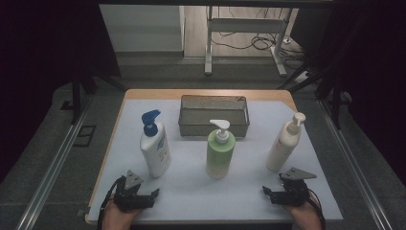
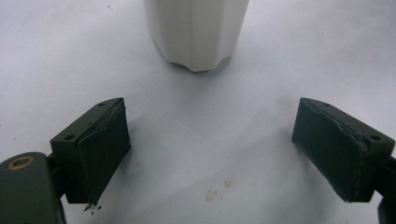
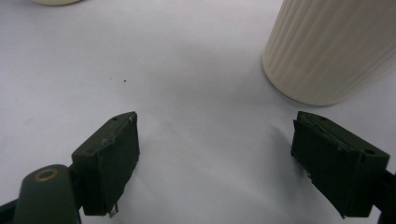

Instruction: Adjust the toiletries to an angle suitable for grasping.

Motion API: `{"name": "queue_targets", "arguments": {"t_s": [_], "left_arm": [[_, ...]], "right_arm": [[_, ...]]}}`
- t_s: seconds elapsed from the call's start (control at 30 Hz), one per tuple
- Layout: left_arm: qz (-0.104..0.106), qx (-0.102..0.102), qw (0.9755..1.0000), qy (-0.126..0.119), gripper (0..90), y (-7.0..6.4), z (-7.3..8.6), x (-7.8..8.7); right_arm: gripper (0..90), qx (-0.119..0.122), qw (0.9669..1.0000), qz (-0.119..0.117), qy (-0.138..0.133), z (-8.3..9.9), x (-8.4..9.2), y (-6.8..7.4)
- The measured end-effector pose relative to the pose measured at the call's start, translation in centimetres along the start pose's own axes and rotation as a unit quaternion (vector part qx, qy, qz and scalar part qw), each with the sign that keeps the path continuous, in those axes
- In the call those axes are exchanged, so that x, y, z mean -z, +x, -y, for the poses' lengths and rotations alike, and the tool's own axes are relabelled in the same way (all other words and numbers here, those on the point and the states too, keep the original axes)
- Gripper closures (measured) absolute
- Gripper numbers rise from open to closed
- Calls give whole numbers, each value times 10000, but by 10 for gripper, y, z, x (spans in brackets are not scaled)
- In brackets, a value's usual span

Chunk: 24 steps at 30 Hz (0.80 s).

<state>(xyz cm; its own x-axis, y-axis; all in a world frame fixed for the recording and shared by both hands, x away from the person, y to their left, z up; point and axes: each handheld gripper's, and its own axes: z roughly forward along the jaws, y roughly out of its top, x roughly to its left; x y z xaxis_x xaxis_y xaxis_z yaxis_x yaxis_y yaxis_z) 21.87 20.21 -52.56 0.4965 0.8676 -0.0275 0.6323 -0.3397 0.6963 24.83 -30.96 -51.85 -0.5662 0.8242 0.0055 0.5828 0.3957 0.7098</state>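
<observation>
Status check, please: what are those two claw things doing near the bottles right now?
Left gripper open, empty. Right gripper open, empty. Blue-pump bottle and cream bottle upright, untouched. Nothing in the way.

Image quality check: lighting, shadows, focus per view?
High view: dim, edges nearly black, the white mat soft and evenly lit. Left gripper view: white bottle fairly sharp, soft shadow at its base, near jaws slightly soft. Right gripper view: cream bottle ribs clear, faint shadows, no glare.
</observation>
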Motion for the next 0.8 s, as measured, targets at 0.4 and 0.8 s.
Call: {"name": "queue_targets", "arguments": {"t_s": [0.4,0.8], "left_arm": [[39,-28,10000,-36,107,1,1,0],[33,-31,10000,-28,107,1,0,0]], "right_arm": [[148,3,10000,1,-3,0,0,0],[148,-1,10000,-4,8,0,0,0]]}}
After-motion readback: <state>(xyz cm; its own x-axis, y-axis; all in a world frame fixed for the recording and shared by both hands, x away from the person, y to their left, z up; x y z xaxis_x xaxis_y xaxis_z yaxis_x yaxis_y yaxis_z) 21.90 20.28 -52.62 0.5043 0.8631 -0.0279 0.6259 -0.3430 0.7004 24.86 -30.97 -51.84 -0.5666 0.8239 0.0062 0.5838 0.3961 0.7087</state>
